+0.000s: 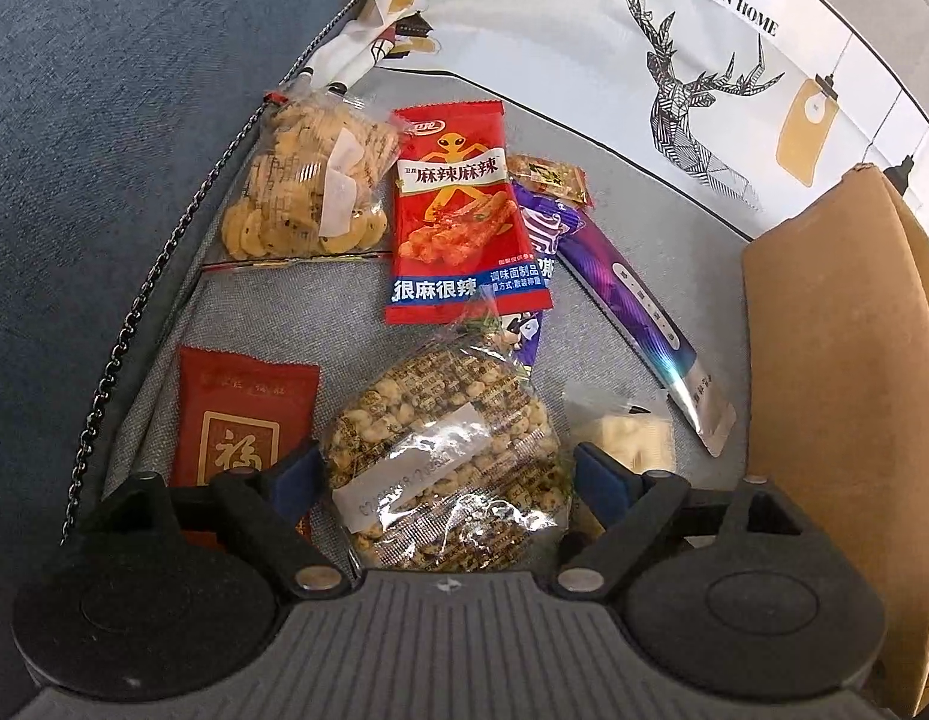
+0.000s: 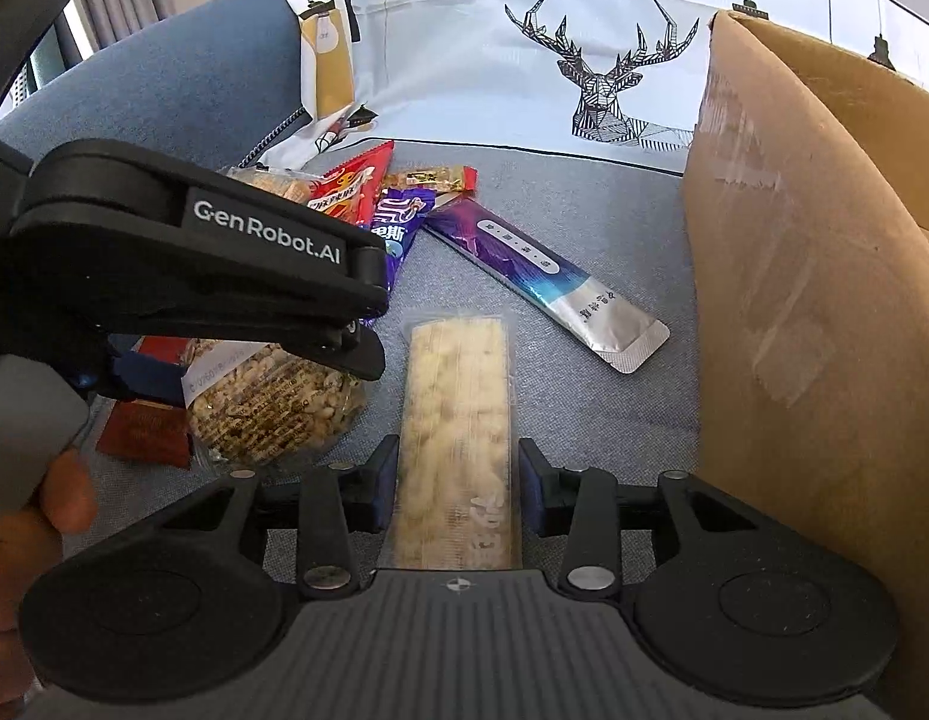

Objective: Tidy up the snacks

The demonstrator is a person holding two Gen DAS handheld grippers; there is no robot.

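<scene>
While every snack lies loose on the sofa cushion (image 2: 584, 420) beside the box (image 2: 824, 300), your left gripper (image 1: 446, 468) gapes around the peanut bag (image 1: 446, 438); your right gripper (image 2: 458, 480) straddles the bar (image 2: 458, 414), pads not pressing.

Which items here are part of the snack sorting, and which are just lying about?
Job:
- clear bag of puffed grain snack, between the left claw pads
- pale cracker bar, between the right claw pads
- red spicy strip pack
- round cracker bag
- purple sachet
- cardboard box

Lying about:
- deer-print cushion
- metal chain
</scene>
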